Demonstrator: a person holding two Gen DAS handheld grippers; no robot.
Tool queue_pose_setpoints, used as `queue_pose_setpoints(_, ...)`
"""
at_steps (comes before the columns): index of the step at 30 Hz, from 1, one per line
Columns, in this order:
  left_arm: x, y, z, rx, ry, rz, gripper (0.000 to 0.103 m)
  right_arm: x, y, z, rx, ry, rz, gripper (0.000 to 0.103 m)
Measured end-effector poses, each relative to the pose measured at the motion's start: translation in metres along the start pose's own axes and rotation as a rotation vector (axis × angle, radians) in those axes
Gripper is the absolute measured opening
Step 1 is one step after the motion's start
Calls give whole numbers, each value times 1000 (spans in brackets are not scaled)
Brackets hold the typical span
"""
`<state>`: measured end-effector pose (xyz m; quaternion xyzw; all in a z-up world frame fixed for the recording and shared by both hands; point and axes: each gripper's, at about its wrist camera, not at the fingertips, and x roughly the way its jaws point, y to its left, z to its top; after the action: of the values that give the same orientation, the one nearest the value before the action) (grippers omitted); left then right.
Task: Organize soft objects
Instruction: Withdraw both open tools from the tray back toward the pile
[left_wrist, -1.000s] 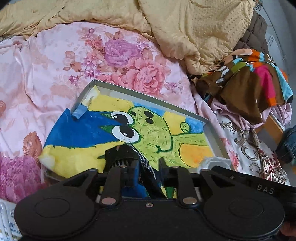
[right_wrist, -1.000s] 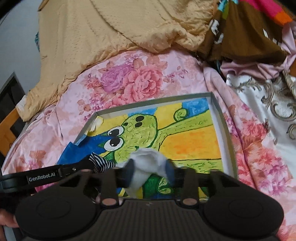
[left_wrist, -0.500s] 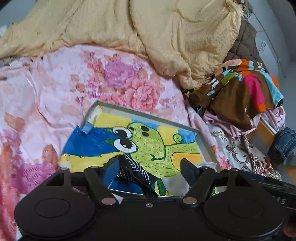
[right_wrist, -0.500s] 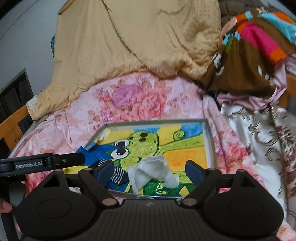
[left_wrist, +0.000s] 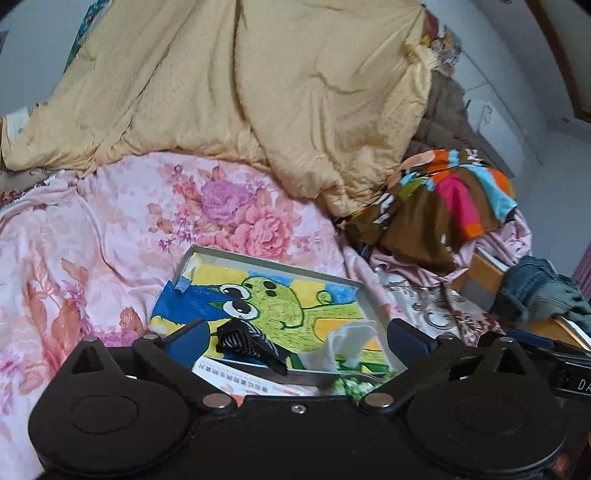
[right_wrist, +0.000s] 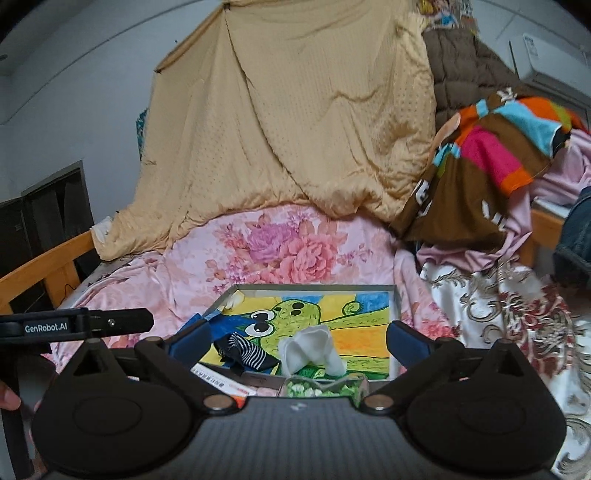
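Observation:
A shallow grey tray (left_wrist: 273, 260) with a green cartoon frog picture lies on the bed. On its near part rest a black-and-white striped sock (left_wrist: 245, 341) and a crumpled white sock (left_wrist: 347, 341), side by side. My left gripper (left_wrist: 297, 338) hangs back from the tray's near edge with its jaws opening wide and nothing pressed between them. In the right wrist view the tray (right_wrist: 314, 288), the striped sock (right_wrist: 247, 352) and the white sock (right_wrist: 310, 349) show again. My right gripper (right_wrist: 299, 338) is likewise drawn back, jaws opening, touching neither sock.
A yellow quilt (left_wrist: 258, 92) is heaped behind the pink floral sheet (left_wrist: 110, 229). A brown multicoloured garment (left_wrist: 443, 206) and jeans (left_wrist: 535, 288) lie to the right. A printed booklet (left_wrist: 240, 380) and a green-patterned tissue pack (right_wrist: 321, 387) sit just before the tray. A wooden bed rail (right_wrist: 44, 266) runs left.
Both grippers opened: the left let go of the striped sock, the right let go of the white sock. Both socks now lie on the tray, and both grippers pulled back and up.

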<state>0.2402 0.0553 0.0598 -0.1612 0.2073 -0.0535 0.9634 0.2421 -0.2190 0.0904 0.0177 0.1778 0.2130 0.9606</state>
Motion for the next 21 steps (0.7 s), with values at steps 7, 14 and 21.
queue_pose_setpoints(7, -42, -22, -23, 66, -15, -38, 102, -49, 5, -20, -26, -26, -24, 103)
queue_pose_setpoints(14, -75, -32, -56, 107, 1, -68, 102, -87, 14, -52, -45, -28, -52, 103)
queue_pose_setpoints(21, -97, -30, -84, 108, 39, -80, 102, -110, 22, -78, -34, -4, -84, 103)
